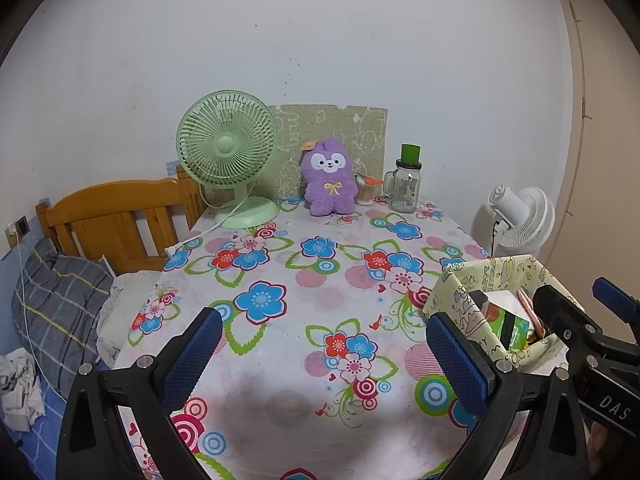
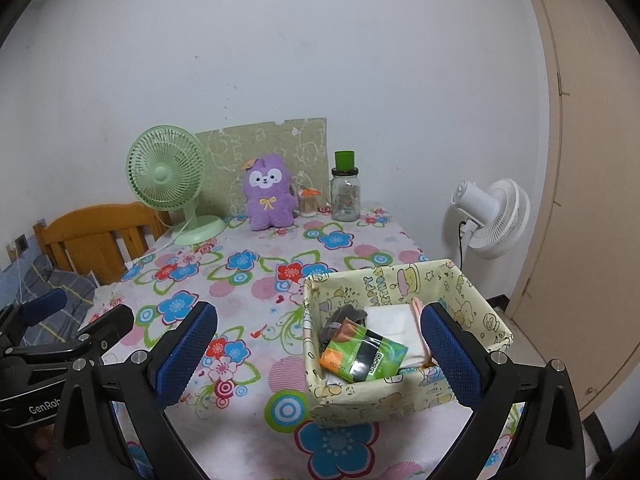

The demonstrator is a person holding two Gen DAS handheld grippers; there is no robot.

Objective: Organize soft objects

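Purple plush toy (image 1: 329, 178) stands at the floral-clothed bench's (image 1: 304, 280) far edge; cream cartoon-print box (image 2: 404, 340) sits near-right; left gripper (image 1: 324, 360) and right gripper (image 2: 320, 356) both gape empty.

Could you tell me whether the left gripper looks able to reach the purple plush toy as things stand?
Probably yes: the left gripper is open and the tablecloth between it and the purple plush toy is bare, though the green fan stands close beside it.

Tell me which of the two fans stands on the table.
The green fan, left of the purple plush toy, stands on the flowered tablecloth. The white fan stands beyond the table's right edge.
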